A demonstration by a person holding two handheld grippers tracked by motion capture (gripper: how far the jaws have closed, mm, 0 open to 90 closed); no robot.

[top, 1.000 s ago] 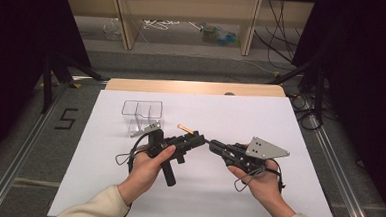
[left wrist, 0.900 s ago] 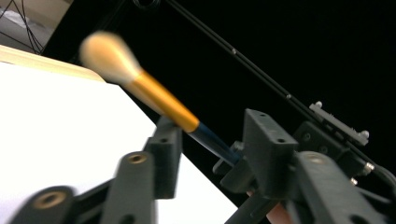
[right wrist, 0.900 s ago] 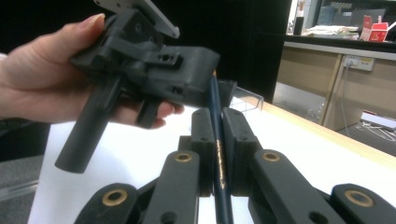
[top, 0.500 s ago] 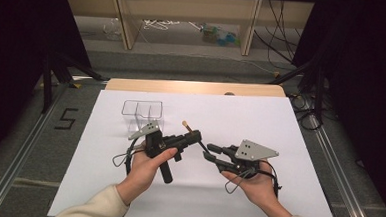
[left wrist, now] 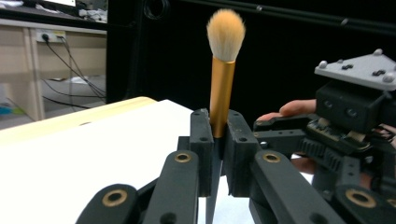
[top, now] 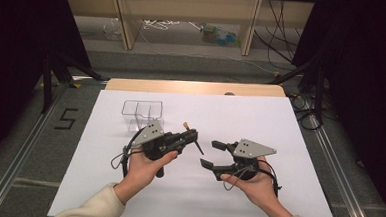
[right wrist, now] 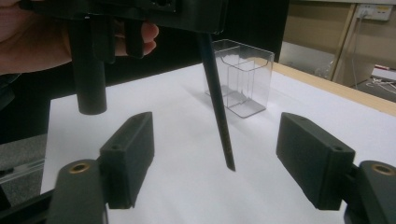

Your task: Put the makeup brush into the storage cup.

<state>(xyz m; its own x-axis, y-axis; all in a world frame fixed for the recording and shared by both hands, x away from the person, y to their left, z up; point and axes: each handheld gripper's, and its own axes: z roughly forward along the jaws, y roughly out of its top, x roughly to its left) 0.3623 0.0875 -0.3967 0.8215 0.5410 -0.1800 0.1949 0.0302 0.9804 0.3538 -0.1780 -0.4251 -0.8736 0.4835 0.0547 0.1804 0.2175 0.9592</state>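
- High view: the left gripper grips a makeup brush above the white desk, bristles up and away, dark handle slanting down toward the right gripper, whose jaws stand released just beside it. The clear organizer box sits behind the left hand. My judgement: the brush is lifted and in hand, but it has not yet reached the box or the other gripper, so the placing is left to do.
- Left gripper view: it adds what the high view blurs, the jaws clenched on the gold ferrule with the soft tuft upright, and the right gripper near.
- Right gripper view: it alone shows the handle's pointed tip hanging clear of the desk between the spread jaws, untouched, with the compartmented box empty beyond.
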